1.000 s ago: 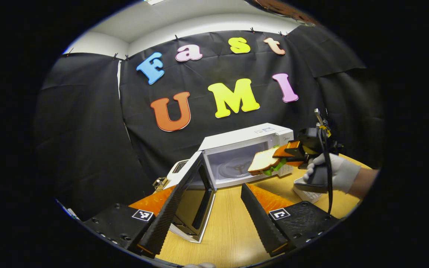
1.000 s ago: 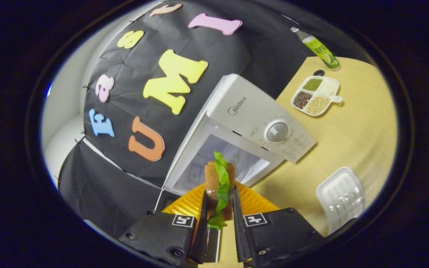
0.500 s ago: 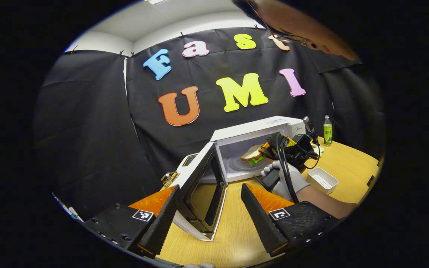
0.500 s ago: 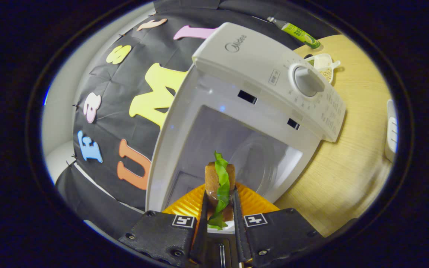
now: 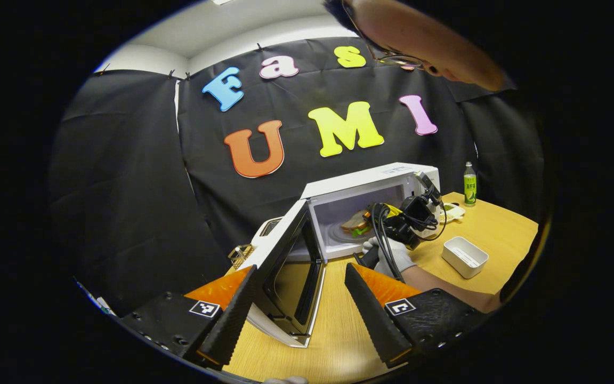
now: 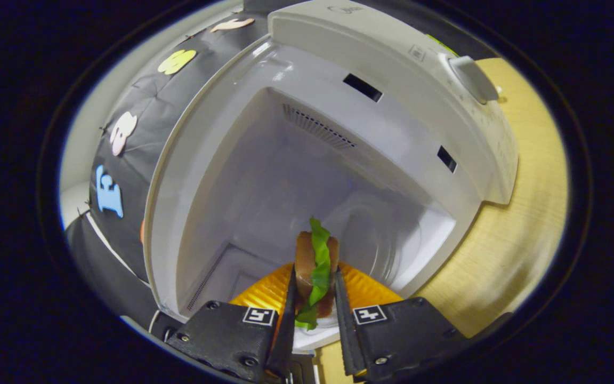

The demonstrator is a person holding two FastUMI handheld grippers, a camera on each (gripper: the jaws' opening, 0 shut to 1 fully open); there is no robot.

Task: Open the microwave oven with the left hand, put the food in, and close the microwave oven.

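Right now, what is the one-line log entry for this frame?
phase: inserting food | microwave door: open | right gripper: shut on sandwich, inside microwave cavity | left gripper: open, holding nothing

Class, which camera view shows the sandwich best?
The right gripper view: the sandwich sits close, edge-on, clamped between the right gripper fingers, lettuce visible. The left gripper view shows it small, inside the microwave.

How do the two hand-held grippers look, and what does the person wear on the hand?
Each hand-held gripper, the left hand-held gripper and the right hand-held gripper, has black finger mounts. Each mount carries a small square black-and-white marker. The fingers are long wedges with ribbed inner faces. In the left gripper view, black cables loop over the right one, and the hand on its handle wears a white glove.
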